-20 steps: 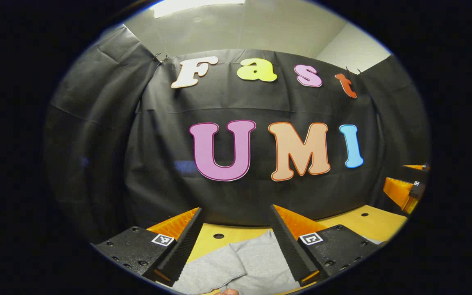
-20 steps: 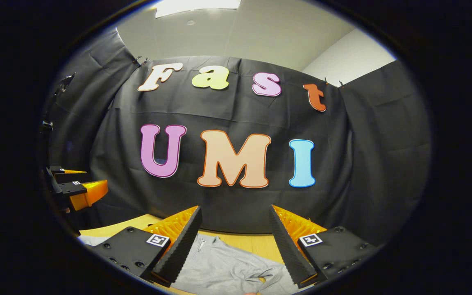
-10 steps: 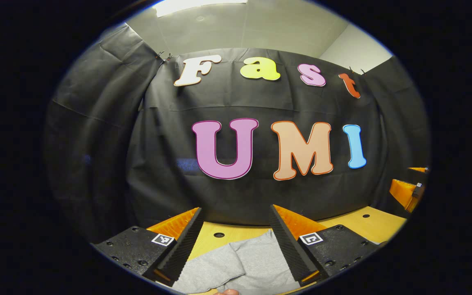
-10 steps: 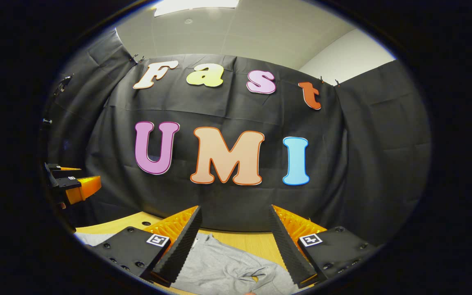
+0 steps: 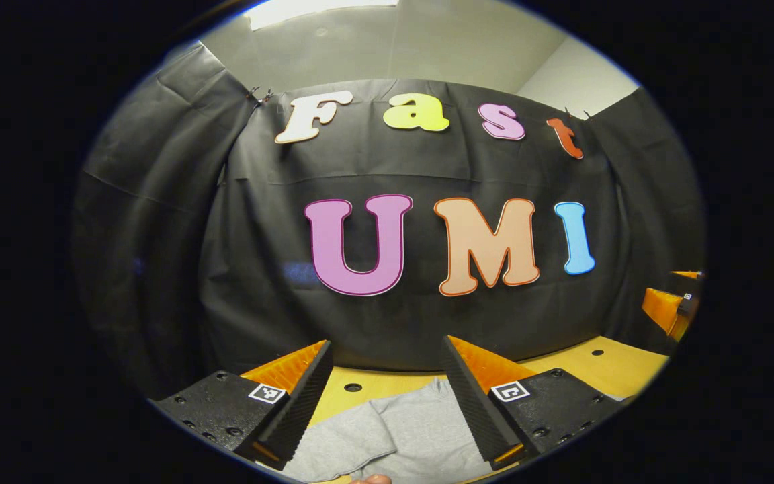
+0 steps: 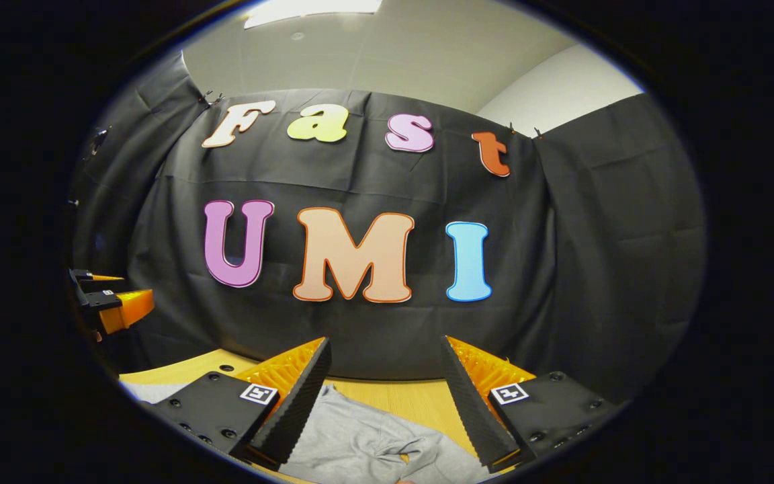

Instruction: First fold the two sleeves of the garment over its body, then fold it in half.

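Grey garment [image 5: 400, 437] spread on the wooden table [image 5: 595, 366], low in both views, close under the tongs. Left gripper [image 5: 387, 396] held above the cloth with jaws spread wide, nothing between them; a rounded grey edge, possibly a sleeve end or shoulder, lying just beyond the gap. Right gripper [image 6: 383, 396] likewise spread and empty, poised over a wrinkled, bunched part of the garment [image 6: 367, 444]. Hard to tell from so low a slice of cloth which part that is.

Both tools pointed nearly level at the booth wall rather than down at the fabric, so likely a ready stance ahead of the first sleeve fold, not a grasp in hand. Jaws kept wide presumably to let a layer of cloth slip in once tipped downward. Each gripper visible far off at the edge of the other's view: the right one at the right rim of the left gripper view [image 5: 669, 309], the left one at the left rim of the right gripper view [image 6: 115, 306], so held well apart, probably one to each side of the garment for a sleeve apiece.

No fold readable yet; task judged at or near its start. Next move calls for tilting down and pinching a single sleeve edge, avoiding a grab of the body layer beneath
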Tool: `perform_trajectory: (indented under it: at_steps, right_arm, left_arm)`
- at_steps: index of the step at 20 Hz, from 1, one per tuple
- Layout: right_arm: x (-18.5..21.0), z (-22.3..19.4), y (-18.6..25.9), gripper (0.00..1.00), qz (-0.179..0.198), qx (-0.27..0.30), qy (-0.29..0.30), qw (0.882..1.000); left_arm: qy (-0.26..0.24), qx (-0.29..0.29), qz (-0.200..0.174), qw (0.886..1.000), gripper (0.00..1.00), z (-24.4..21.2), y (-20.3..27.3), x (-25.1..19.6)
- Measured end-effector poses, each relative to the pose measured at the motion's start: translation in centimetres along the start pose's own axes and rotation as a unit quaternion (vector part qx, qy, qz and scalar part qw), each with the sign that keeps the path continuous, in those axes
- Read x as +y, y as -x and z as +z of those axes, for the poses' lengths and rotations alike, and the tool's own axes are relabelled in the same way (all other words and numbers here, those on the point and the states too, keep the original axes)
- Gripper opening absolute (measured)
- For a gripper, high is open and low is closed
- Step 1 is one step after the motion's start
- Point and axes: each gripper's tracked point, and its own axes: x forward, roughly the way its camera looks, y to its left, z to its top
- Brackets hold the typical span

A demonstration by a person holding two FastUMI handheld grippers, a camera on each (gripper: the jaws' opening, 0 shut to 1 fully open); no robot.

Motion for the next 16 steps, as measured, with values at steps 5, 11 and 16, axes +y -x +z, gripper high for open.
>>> perform_trajectory:
  at_steps: [5,11,16]
  right_arm:
    - [-4.2,-1.7,-0.3,0.99,-0.037,0.013,0.022,0.999]
    - [-10.6,-5.6,0.9,0.99,-0.089,0.049,0.048,0.994]
    - [-15.0,-11.0,2.5,0.99,-0.118,0.114,0.062,0.985]
  left_arm:
    - [-0.002,-0.007,-0.01,1.0,0.96,0.3,0.2,-1.0]
    - [-0.006,-0.006,-0.015,1.0,0.94,0.4,-0.1,-1.4]
    - [-0.008,-0.011,-0.016,1.0,0.95,0.9,-0.5,-2.0]
